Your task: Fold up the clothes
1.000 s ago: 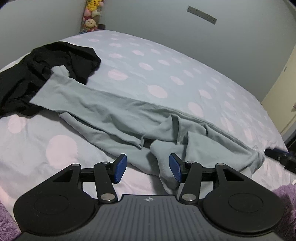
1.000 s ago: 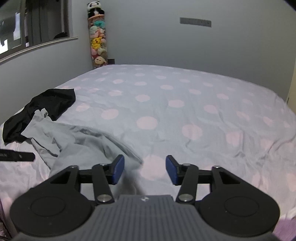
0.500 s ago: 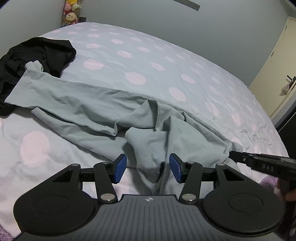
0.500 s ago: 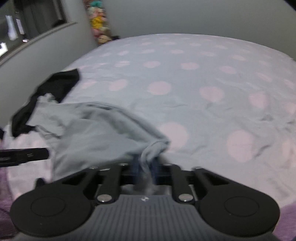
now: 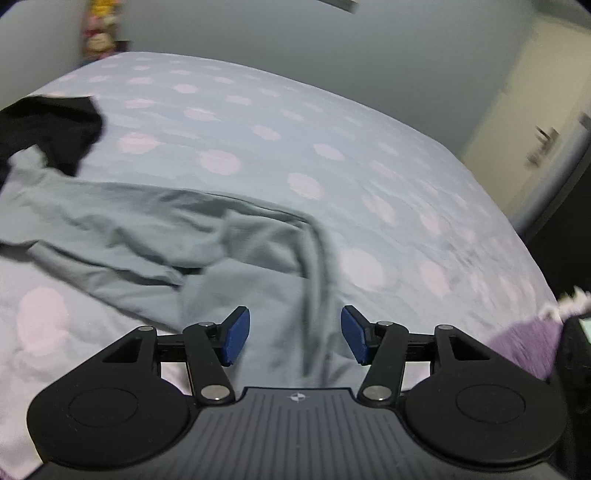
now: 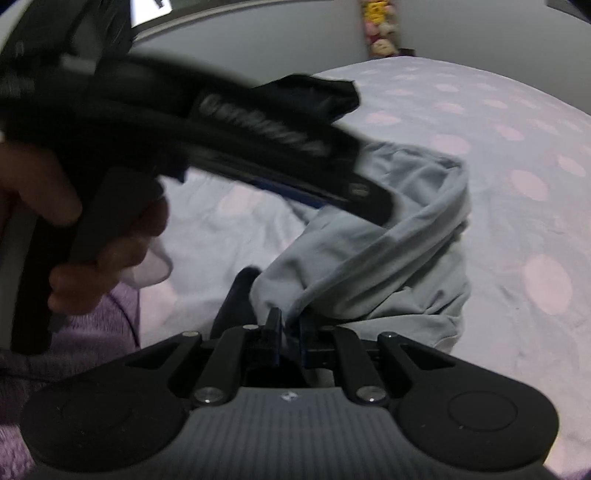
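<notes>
A grey-green garment [image 5: 155,229] lies crumpled on the spotted bed sheet [image 5: 332,155], one long part stretching left toward a black garment [image 5: 48,129]. My left gripper [image 5: 293,338] is open, its blue pads hovering just above a raised fold of the grey cloth. In the right wrist view my right gripper [image 6: 286,334] is shut on a bunched edge of the grey garment [image 6: 388,258], which rises from the bed toward it. The left gripper's black body, held in a hand [image 6: 59,221], crosses that view above the cloth; its fingertips are hidden there. The black garment [image 6: 317,96] lies behind it.
The bed fills most of both views. Stuffed toys [image 6: 380,33] stack in the far corner by the grey wall. A cream door [image 5: 535,122] stands right of the bed. Purple fuzzy fabric [image 5: 524,343] shows at the near edge.
My right gripper went from open over the sheet to shut on the grey garment's edge and swung left, pulling the cloth up. My left gripper shifted right along the garment, staying open.
</notes>
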{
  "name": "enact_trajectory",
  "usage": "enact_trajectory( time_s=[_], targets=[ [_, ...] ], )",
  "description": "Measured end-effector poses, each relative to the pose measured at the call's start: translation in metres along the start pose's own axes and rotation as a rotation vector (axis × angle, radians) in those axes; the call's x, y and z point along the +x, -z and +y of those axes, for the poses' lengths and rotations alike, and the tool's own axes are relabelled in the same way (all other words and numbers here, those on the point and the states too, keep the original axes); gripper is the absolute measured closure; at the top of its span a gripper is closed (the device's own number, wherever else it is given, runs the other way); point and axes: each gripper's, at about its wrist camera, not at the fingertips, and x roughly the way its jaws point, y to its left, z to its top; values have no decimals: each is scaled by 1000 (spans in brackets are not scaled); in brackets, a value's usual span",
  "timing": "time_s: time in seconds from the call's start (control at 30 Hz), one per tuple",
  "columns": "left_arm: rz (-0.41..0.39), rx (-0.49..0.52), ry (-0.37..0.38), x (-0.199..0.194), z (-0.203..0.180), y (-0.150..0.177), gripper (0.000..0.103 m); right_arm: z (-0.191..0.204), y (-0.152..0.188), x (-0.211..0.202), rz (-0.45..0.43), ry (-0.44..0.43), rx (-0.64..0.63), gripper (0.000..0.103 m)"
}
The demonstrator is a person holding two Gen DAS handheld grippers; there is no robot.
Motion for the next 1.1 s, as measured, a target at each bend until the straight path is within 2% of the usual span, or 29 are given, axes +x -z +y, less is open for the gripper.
enact_trajectory(
  time_s=[0.1,0.17,0.23,0.27,0.3,0.5,0.63,0.8,0.9,0.97,1.07,1.1],
  targets=[
    [40,59,16,9,-13,2,52,-3,2,0,1,0,12,92],
    [76,75,2,19,-17,4,76,-5,2,-2,-2,1,19,92],
    [101,93,-31,27,-17,7,86,-5,3,-5,-7,5,19,92],
    [105,102,-42,28,-17,9,97,-6,4,-7,-10,5,19,90],
    [108,110,-53,30,-16,12,101,-7,4,-8,-13,3,21,87],
    [-1,0,-191,3,16,6,102,-24,5,-28,-68,27,81,67],
    [-21,-38,-259,-12,36,6,102,-48,2,-52,-126,96,149,64],
    [-27,-82,-325,-24,57,8,102,-89,-7,-56,-148,180,285,63],
    [-33,-108,-346,-33,66,11,102,-108,-14,-45,-150,151,362,58],
    [-43,-122,-359,-40,70,13,102,-118,-20,-29,-153,80,426,54],
    [-73,-142,-382,-52,74,14,102,-125,-29,1,-127,-14,503,55],
    [-84,-149,-391,-56,76,14,102,-124,-32,10,-112,-22,501,61]
  ],
)
